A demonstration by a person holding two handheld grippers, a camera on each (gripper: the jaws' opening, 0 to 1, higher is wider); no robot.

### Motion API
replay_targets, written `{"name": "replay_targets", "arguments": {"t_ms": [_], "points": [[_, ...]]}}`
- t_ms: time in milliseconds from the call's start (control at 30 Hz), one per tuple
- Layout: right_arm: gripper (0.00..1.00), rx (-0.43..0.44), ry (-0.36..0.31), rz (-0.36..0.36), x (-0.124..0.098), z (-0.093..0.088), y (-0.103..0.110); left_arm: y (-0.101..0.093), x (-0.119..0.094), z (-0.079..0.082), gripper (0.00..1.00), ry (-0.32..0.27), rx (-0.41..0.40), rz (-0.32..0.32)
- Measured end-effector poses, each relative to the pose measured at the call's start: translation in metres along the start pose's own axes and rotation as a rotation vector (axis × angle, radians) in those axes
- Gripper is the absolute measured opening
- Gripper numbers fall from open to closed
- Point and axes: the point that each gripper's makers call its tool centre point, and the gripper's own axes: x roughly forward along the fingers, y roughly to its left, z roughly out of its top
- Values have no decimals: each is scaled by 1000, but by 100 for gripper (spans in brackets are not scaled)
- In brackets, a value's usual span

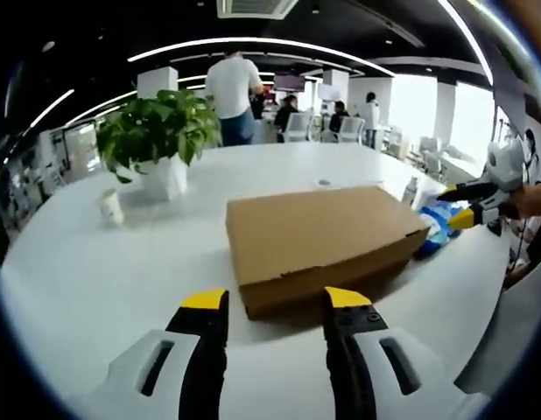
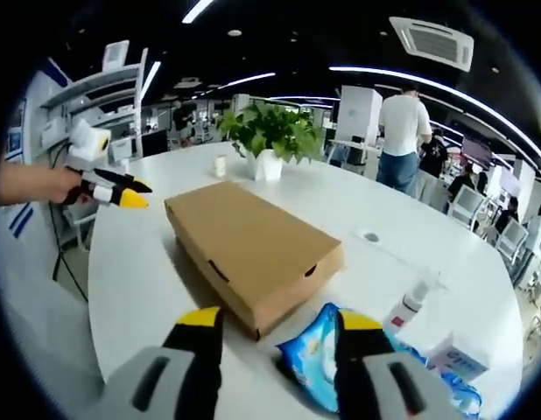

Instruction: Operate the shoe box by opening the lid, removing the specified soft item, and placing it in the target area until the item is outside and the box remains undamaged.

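A closed brown cardboard shoe box (image 1: 323,238) lies on the white round table (image 1: 95,280); its lid is down and its contents are hidden. My left gripper (image 1: 276,302) hovers open just short of the box's near corner, nothing between its yellow-tipped jaws. The right gripper (image 1: 467,206), held by a hand, hangs past the box's far right end. In the right gripper view the box (image 2: 253,249) runs away diagonally. My right gripper (image 2: 279,322) is open by its near corner, above a blue packet (image 2: 312,357). The left gripper (image 2: 122,191) shows at the left.
A potted plant (image 1: 157,131) and a paper cup (image 1: 111,207) stand on the table behind the box. A small spray bottle (image 2: 409,306) and a white carton (image 2: 454,359) sit beside the blue packet. People (image 1: 233,87) stand and sit further back.
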Motion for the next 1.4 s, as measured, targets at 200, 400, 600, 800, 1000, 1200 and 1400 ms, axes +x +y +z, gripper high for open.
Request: {"name": "replay_targets", "arguments": {"t_ms": [200,400,600,800,1000,1200,1400], "points": [[54,29,8,-28,-26,-8,-6,-19,-16,6,53,-6,24,-21],[64,42,18,-105,-59,-17,-23,-42,-36,5,63,-1,28,-44],[72,137,-3,-168,-101,-23,-39,-61,-60,10,74,-24,56,-52],[83,177,-35,-193,-142,-30,-37,-88,-81,16,83,-52,61,-76],[86,144,-26,-221,-167,-39,-30,-116,-95,6,86,-28,97,-132],[89,133,-22,-238,-190,-46,-17,-130,-105,2,94,-44,98,-151],[89,158,-41,-244,-207,-51,-9,-131,-122,6,99,-78,108,-130]]}}
